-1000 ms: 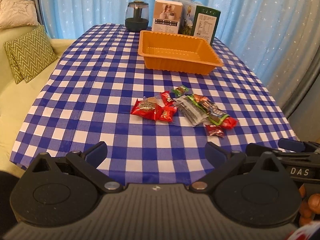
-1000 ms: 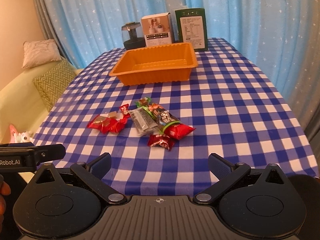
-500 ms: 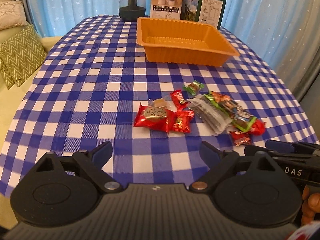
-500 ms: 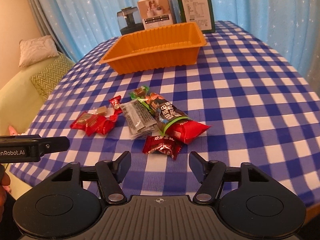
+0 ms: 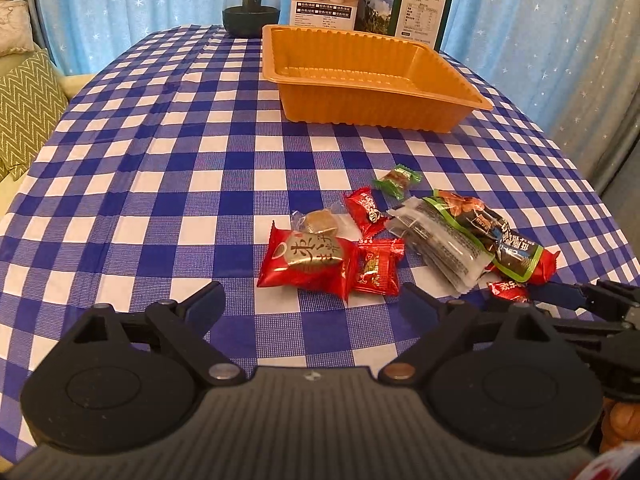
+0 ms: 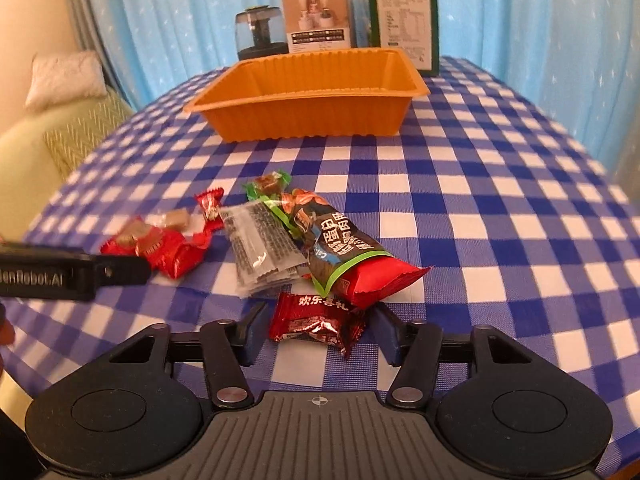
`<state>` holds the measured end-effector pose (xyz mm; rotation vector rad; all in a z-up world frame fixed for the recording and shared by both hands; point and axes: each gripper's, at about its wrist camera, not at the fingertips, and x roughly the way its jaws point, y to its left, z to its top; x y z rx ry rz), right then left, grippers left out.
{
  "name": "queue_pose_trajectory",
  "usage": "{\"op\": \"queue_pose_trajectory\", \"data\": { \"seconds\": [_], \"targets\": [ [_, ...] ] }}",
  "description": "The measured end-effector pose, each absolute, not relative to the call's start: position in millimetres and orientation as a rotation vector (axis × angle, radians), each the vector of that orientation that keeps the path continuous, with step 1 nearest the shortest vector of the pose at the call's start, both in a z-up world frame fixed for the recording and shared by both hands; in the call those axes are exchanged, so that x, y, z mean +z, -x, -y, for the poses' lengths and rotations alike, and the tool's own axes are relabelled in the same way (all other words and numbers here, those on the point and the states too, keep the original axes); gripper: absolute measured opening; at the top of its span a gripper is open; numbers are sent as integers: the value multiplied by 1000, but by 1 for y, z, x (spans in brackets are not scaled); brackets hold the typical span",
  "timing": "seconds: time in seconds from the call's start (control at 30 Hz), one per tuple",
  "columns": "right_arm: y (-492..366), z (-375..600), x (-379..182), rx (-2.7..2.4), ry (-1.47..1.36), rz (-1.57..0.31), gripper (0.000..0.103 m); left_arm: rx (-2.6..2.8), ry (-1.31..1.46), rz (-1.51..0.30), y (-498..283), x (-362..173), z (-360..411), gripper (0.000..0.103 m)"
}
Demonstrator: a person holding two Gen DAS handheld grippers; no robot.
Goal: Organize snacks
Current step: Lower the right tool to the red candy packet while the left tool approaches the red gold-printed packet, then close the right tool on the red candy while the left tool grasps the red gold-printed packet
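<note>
From the left wrist view, the left tongs (image 5: 312,304) stand wide open with nothing between them, low over the bench (image 5: 160,184) in its blue-and-white checked cloth. Just ahead of them lies the large red foil snack packet with gold lettering (image 5: 308,262), at the near left of a loose pile of wrapped snacks. The empty orange ribbed plastic tray (image 5: 372,80) sits well beyond that packet.

From the right wrist view, the right tongs (image 6: 318,332) are closing around the small dark-red foil candy (image 6: 316,320); their blue pads flank it without pressing yet. This candy lies nearest the camera, the orange tray (image 6: 308,92) far behind it.
</note>
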<state>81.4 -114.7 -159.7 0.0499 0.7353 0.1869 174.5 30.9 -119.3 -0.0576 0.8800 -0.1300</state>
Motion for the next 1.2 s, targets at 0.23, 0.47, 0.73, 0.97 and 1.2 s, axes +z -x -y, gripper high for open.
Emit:
{"op": "queue_pose_trajectory", "data": {
  "seconds": [0.23,0.47,0.73,0.97,1.2],
  "targets": [
    [-73,109,-163,183,2,-732,36,-147,55,-864,-174,-122,-30,90],
    [-62,110,-155,206,-15,-702,34,-146,59,-832,-175,-120,-32,87],
    [-60,106,-145,210,-11,-667,34,-154,13,-814,-188,-123,-23,65],
    [-62,104,-144,219,-19,-670,34,-154,-23,-824,-191,-129,-19,43],
    [-58,104,-135,223,-24,-637,34,-139,-14,-810,-182,-122,-23,39]
  ]
}}
